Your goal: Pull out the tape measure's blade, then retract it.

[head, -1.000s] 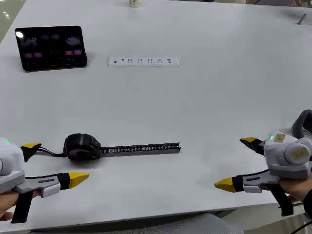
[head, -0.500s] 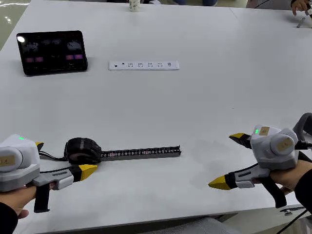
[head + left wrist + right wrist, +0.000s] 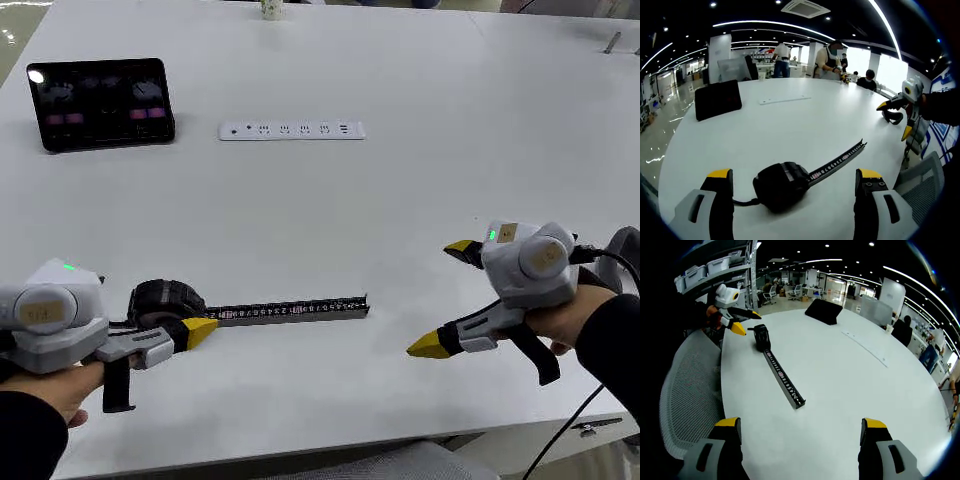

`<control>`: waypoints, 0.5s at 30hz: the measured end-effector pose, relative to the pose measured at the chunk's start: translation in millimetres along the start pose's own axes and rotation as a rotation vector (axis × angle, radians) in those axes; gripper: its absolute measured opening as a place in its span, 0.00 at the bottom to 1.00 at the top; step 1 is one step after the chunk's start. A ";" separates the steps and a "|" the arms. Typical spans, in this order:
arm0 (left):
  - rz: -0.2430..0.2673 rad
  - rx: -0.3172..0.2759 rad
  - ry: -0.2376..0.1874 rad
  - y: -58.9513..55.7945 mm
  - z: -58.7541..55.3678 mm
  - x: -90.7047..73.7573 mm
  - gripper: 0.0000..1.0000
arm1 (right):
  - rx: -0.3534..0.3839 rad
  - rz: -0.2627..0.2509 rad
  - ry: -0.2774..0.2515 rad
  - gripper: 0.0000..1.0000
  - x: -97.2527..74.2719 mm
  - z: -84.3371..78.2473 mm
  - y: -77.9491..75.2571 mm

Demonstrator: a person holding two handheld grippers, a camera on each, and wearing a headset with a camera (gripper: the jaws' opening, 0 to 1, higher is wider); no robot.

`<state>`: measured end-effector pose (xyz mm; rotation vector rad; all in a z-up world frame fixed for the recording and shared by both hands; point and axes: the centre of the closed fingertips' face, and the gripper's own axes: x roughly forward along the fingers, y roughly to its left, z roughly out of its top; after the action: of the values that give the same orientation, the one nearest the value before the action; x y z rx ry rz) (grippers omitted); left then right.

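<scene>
Black, rubbery-looking casing on the tape measure, at the lower left of the head view, should feel fairly weighty and grippy on the white table. I judge its flanks the place to clamp. My left claw is spread wide with the case between its jaws, neither visibly touching. The blade lies drawn out rightward. It looks thin, springy and sharp-edged, so I'd pinch its end hook. My right claw gapes too, well apart from that tip. Scale numerals line the blade but are too small to read, and no brand is legible.
</scene>
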<state>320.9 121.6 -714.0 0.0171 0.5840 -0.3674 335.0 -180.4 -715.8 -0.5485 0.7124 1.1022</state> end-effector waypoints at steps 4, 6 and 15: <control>0.001 -0.008 -0.006 -3.9 0.0 5.7 0.99 | -0.006 0.000 0.006 0.99 3.5 1.8 -6.3; 0.007 -0.014 0.000 -4.3 -1.3 7.3 0.95 | -0.007 0.004 0.009 0.99 5.5 2.7 -6.3; 0.045 -0.012 0.020 -4.8 -6.8 16.0 0.99 | -0.044 0.040 0.057 0.99 24.7 -1.1 -4.6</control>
<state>327.9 112.6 -727.9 0.0223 0.6046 -0.3200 345.8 -167.9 -734.8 -0.6079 0.7530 1.1449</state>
